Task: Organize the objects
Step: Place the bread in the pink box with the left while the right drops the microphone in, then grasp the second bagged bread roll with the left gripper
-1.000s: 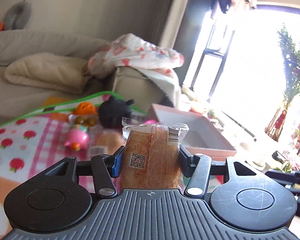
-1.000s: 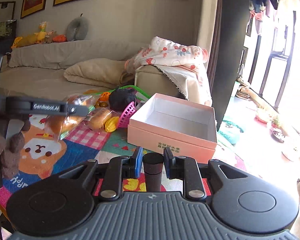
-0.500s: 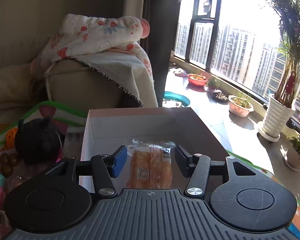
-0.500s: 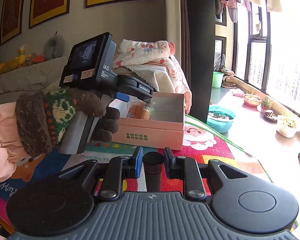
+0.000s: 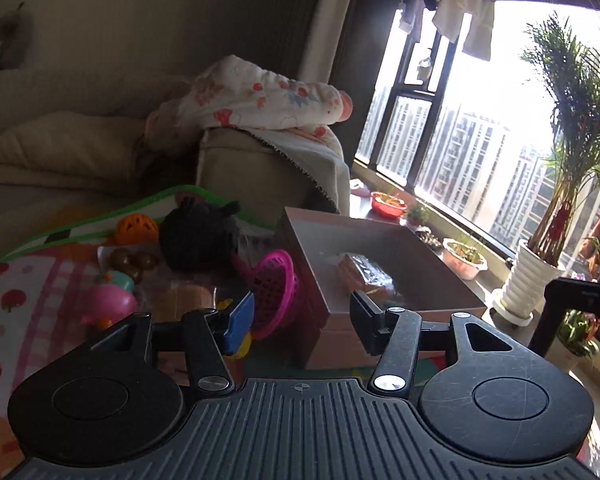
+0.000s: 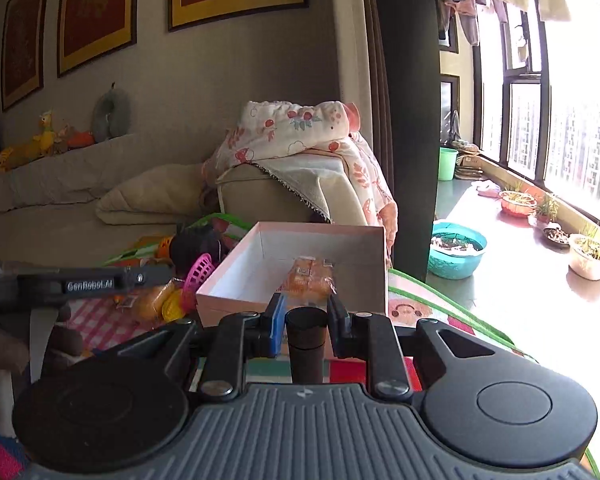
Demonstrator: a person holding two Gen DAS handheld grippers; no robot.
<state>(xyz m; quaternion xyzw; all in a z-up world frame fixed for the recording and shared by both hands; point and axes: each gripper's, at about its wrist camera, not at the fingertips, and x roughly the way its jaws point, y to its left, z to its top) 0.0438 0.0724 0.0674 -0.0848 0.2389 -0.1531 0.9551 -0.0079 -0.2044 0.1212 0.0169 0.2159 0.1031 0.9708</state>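
A pink open box [image 5: 412, 244] [image 6: 288, 296] stands on the play mat. A wrapped bread pack [image 5: 362, 274] [image 6: 312, 278] lies inside it. My left gripper [image 5: 302, 318] is open and empty, just short of the box's near left corner. My right gripper [image 6: 305, 315] is shut on a dark cylinder [image 6: 306, 336], held in front of the box. The left gripper's body [image 6: 80, 284] shows at the left of the right wrist view.
Left of the box lie a pink toy basket [image 5: 274, 292], a black plush [image 5: 198, 236], an orange ball [image 5: 136, 230], a pink toy [image 5: 108, 304] and another wrapped bread [image 6: 154, 300]. A sofa [image 6: 268, 196] with blankets stands behind. Plant pots [image 5: 528, 280] line the window sill.
My left gripper let go of the bread pack in the box, opened wide and drew back to the left. My right gripper still holds the cylinder.
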